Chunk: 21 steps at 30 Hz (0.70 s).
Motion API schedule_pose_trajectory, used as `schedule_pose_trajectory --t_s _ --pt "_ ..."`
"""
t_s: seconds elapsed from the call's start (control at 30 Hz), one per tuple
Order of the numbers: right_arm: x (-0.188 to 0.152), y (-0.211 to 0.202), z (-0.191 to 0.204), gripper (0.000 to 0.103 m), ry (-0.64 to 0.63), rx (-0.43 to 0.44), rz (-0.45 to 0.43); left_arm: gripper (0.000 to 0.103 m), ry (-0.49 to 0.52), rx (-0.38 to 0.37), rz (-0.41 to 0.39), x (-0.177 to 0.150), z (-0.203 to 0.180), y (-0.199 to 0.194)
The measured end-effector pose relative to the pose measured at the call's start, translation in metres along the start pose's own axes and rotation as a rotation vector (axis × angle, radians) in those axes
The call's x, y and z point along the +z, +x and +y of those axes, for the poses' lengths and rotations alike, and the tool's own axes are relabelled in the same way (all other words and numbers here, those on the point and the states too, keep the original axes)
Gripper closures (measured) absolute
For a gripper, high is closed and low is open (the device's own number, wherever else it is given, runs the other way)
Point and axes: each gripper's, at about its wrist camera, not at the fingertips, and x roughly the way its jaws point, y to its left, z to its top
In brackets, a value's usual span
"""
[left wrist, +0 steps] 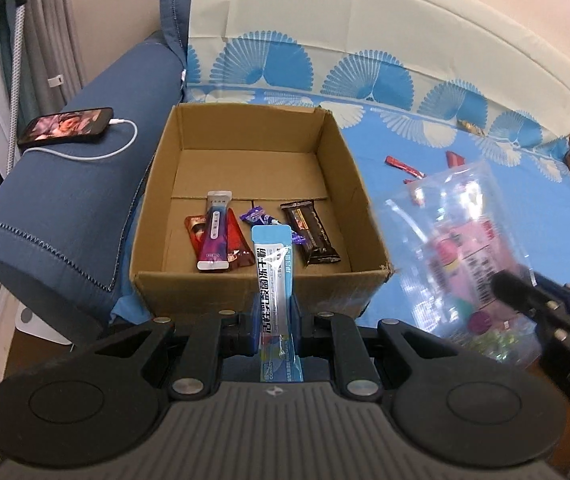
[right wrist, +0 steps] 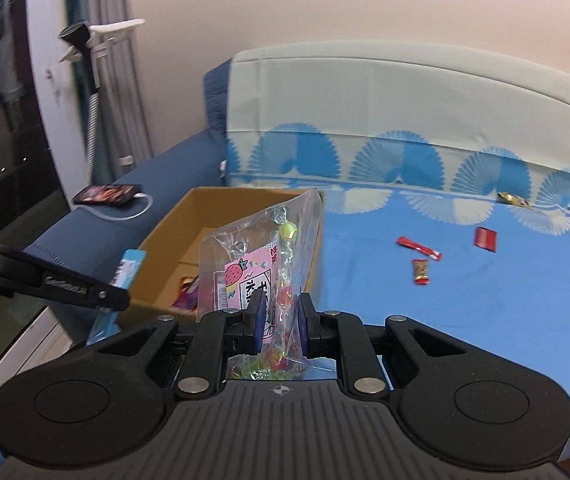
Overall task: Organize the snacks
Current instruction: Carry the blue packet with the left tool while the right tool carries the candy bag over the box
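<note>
Left hand-held gripper (left wrist: 276, 322) clamps a blue sachet (left wrist: 275, 280); right hand-held gripper (right wrist: 281, 320) pinches a candy bag (right wrist: 261, 264).

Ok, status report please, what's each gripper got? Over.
Left gripper shut on blue sachet. Right gripper shut on clear candy bag. Cardboard box open, nothing blocking it.

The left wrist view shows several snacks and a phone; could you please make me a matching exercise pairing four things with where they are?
Things:
1. blue sachet
2. candy bag
3. brown bar
4. phone

Places:
A. on the sofa arm, plugged into a white cable
B. lying in the box
C. clamped in the left gripper
D. held up by the right gripper, right of the box

Pairs: 1-C, 2-D, 3-B, 4-A
</note>
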Motion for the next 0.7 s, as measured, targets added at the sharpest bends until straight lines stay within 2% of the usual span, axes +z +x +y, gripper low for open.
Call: schedule_pose_trajectory --t_s 0.27,0.7 --pt "-0.002 -0.014 0.021 0.085 -0.045 0.0 -0.006 0.086 -0.015 -0.026 -0.034 -0.011 0.005 -0.017" --pt "-0.003 -0.015 0.019 0.085 -0.075 0.006 -0.001 0.086 -0.026 -0.033 -0.045 -0.012 0.007 -0.02"
